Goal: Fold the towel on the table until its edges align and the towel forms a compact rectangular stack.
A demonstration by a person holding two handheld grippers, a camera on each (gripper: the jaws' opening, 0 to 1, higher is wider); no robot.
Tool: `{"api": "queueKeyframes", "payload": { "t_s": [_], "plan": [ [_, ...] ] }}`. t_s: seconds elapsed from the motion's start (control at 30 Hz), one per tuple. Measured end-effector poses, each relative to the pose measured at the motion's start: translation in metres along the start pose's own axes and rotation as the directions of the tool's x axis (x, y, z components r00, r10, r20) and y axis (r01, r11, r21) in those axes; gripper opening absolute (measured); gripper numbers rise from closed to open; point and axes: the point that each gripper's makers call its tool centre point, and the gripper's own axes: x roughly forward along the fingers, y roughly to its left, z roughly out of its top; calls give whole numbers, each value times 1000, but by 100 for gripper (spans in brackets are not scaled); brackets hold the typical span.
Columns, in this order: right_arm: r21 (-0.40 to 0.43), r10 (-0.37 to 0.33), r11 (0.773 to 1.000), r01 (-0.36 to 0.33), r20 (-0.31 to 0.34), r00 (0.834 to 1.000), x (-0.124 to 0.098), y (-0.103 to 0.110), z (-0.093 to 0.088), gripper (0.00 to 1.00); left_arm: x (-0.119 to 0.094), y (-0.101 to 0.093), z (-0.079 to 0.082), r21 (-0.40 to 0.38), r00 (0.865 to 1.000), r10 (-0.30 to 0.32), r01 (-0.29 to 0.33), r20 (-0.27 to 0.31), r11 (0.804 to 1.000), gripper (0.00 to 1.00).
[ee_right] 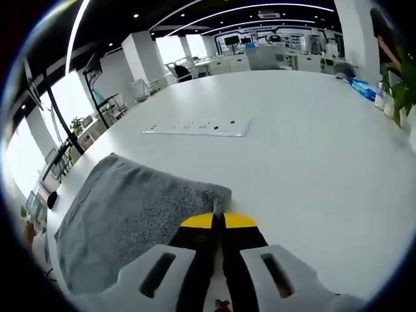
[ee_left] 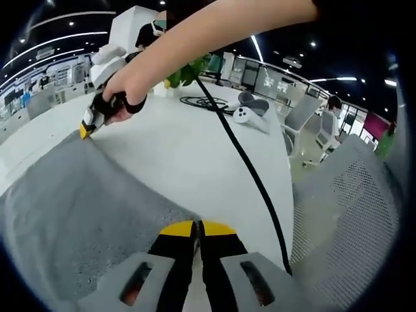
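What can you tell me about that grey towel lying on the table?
The towel is grey, with a speckled terry-cloth look, and lies spread fairly flat on the white table. It looks soft, with gentle ripples. The left gripper, jaws closed, pinches one corner; the right gripper, also closed, pinches another corner, where the cloth bunches slightly. Its far edge runs toward the table's edge. Nothing else rests on it.

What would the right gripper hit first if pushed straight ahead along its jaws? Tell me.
The right gripper is already shut on the corner of the grey towel. Straight ahead lies bare white table; the flat white power strip sits left of that line, though depth is unclear.
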Motion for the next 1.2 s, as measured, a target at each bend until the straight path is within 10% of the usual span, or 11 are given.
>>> {"api": "queueKeyframes", "payload": {
  "t_s": [1.2],
  "plan": [
    [-70,45,997,-38,95,994,-34,62,72,0,-75,13,40,-121,979,94,-72,180,990,3]
  ]
}}
